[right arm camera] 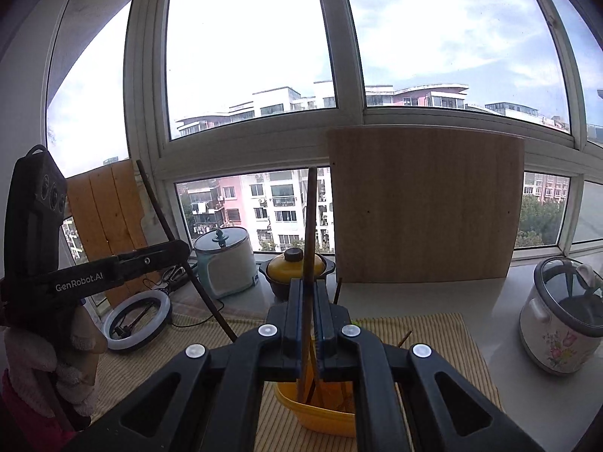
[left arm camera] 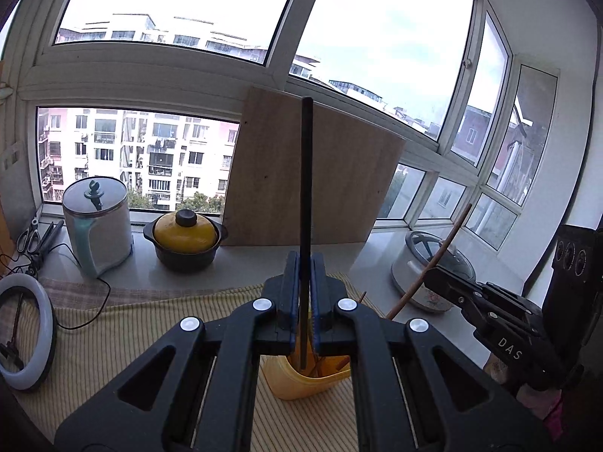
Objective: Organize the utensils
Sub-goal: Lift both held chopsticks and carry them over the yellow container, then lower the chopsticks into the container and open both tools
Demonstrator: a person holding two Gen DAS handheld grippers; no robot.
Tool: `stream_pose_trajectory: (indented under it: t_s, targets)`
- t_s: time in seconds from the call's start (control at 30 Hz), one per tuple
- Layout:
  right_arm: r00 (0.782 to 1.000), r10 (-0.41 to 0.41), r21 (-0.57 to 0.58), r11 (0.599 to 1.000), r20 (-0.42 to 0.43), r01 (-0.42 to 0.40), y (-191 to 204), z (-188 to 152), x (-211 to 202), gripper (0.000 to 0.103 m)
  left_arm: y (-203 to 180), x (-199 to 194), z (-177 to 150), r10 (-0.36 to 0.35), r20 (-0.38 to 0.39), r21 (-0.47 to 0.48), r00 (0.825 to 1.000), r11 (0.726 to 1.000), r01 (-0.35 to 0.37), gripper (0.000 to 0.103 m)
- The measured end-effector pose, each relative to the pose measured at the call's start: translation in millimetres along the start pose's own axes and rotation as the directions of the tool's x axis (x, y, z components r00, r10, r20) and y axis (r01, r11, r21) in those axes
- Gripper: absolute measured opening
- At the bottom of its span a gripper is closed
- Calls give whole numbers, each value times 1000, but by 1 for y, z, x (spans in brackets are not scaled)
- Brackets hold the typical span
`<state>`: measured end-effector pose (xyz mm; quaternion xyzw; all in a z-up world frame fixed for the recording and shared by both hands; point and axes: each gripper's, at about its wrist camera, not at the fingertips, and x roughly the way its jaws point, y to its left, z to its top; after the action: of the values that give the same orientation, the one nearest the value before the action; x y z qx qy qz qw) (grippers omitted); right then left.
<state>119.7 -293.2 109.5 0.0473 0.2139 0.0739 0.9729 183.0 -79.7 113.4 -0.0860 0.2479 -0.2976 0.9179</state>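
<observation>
Two grippers, left (left arm camera: 305,293) and right (right arm camera: 309,316), each clamp one chopstick: one dark (left arm camera: 306,196), one brown (right arm camera: 309,226). At 6 o'clock, one yellow holder (left arm camera: 301,382); on the sill, one kettle (left arm camera: 98,222), one casserole (left arm camera: 185,239), one rice cooker (right arm camera: 565,320).

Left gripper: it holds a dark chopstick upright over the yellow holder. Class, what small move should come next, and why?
Probably open the left gripper. It is shut on the dark chopstick, whose lower end already sits inside the yellow holder among other sticks, so letting go should leave it standing there.
</observation>
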Motion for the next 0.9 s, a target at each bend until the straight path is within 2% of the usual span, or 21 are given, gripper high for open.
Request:
stream_pose_trajectory:
  t_s: [0.17, 0.5, 0.73, 0.9]
  targets:
    - [998, -55, 4, 998, -30, 55, -16, -2, 18, 2, 0, 28, -3, -6, -44, -10, 999, 1000, 5, 3]
    - [984, -95, 31, 994, -149, 100, -39, -32, 56, 2, 13, 72, -28, -10, -162, -64, 987, 998, 0, 3]
    - [974, -98, 54, 992, -207, 111, -48, -51, 67, 2, 17, 84, -45, -12, -219, -78, 976, 997, -5, 3]
    - [967, -98, 60, 992, -234, 115, -51, -60, 70, 3, 15, 82, -48, -22, -228, -75, 973, 997, 5, 3]
